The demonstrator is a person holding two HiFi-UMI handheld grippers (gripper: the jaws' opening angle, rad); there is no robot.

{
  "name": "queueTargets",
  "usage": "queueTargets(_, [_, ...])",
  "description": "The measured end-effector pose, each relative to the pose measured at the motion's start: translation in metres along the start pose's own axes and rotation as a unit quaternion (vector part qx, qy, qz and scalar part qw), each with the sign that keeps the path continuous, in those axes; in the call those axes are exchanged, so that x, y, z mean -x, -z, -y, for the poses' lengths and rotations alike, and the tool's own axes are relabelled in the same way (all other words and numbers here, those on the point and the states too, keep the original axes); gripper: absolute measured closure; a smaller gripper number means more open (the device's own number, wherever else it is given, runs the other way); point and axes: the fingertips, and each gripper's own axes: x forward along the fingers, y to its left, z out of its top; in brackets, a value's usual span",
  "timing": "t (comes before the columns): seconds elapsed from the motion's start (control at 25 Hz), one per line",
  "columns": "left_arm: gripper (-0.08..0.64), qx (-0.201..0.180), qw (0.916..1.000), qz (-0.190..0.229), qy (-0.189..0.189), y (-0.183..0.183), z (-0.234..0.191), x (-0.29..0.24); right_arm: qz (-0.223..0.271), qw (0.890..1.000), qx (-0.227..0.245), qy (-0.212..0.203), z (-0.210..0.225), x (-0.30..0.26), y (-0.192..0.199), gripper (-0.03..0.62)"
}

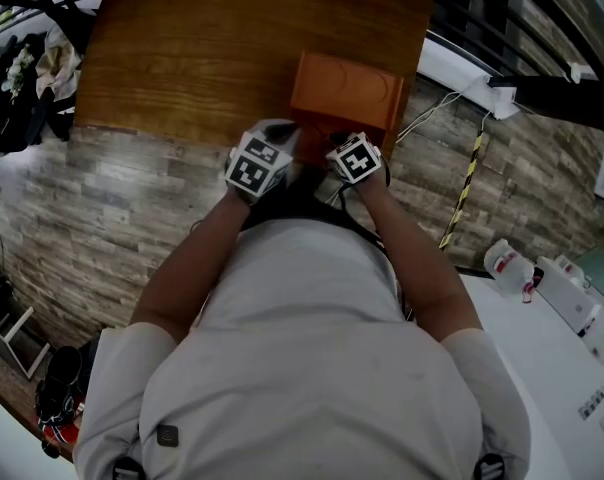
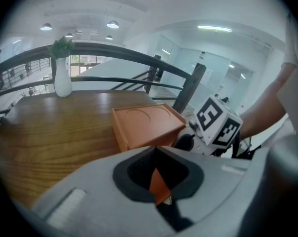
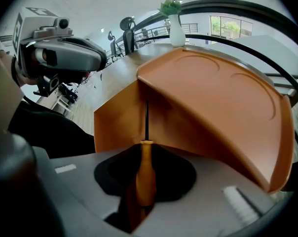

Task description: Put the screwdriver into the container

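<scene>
Right tongs point(image 3: 145, 154) closed on screwdriver point(image 3: 145, 177) at mid-handle; thin shaft aims into the dark opening under the raised top of the orange container point(image 3: 213, 98) on the desk point(image 2: 55, 127). Left tongs point(image 2: 156, 154) narrow, orange sliver in the gap, pinched or not unclear. Tool likely light, rigid; smooth rounded handle may swivel between pads, so the handle's thick middle is the hold

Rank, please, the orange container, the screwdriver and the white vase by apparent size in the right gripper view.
1. orange container
2. screwdriver
3. white vase
The screwdriver is nearest the camera, so its true size against the vase stays unsure.
</scene>
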Motion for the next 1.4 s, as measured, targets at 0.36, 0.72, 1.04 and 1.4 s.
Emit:
queueTargets(0.36, [0.555, -0.002, 1.0000, -0.004, 0.007, -0.001, 0.001, -0.005, -0.007, 1.000, -0.004, -0.002, 0.002, -0.005, 0.002, 0.509])
queueTargets(0.72, [0.555, 0.005, 0.9999, -0.004, 0.013, 0.000, -0.001, -0.005, 0.003, 1.000, -0.016, -0.006, 0.001, -0.004, -0.001, 0.501])
queueTargets(1.04, [0.555, 0.004, 0.9999, -0.006, 0.014, -0.002, 0.005, 0.000, 0.035, 0.999, -0.015, 0.000, -0.001, 0.006, -0.012, 0.477])
queueTargets(1.4, [0.555, -0.002, 0.9999, 0.001, 0.012, -0.008, 0.014, 0.004, 0.061, 0.998, -0.019, 0.008, -0.004, 0.025, -0.017, 0.499])
